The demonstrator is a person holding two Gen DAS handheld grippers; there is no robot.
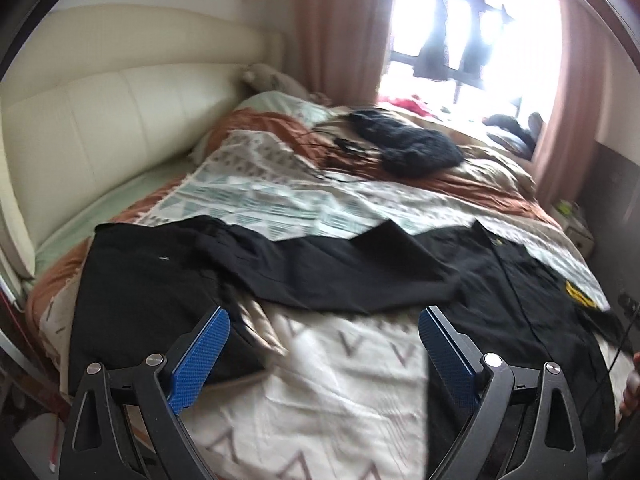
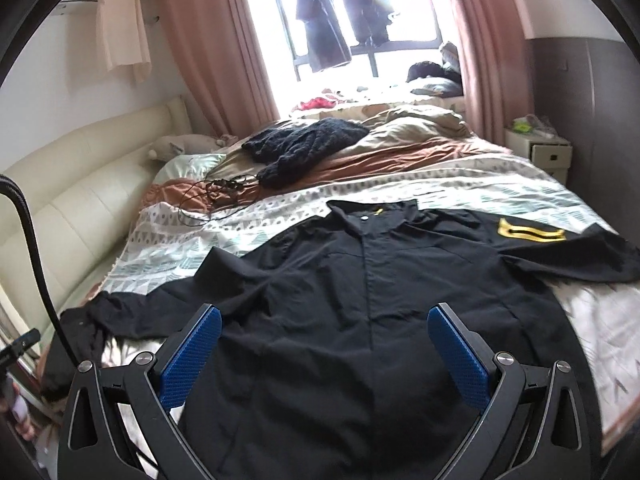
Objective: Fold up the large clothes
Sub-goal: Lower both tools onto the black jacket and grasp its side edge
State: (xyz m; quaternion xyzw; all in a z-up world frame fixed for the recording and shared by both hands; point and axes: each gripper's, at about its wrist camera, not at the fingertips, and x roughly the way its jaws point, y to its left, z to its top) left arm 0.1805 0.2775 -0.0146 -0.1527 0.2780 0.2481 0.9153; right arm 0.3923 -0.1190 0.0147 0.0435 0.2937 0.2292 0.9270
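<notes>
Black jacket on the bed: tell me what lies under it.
The black jacket lies spread front-up on a patterned bedspread, which shows around its collar and sleeves. Whatever sits directly beneath its body is covered.

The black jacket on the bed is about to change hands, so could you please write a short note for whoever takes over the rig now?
Left tool: open, empty, above the bedspread beside the jacket's sleeve.
Right tool: open, empty, over the black jacket.
Jacket lies spread front-up on the bed, collar toward the window, sleeves out to both sides, yellow patch on one sleeve.
Done: laid out.
Left: all folds; no fold shows yet.
</notes>
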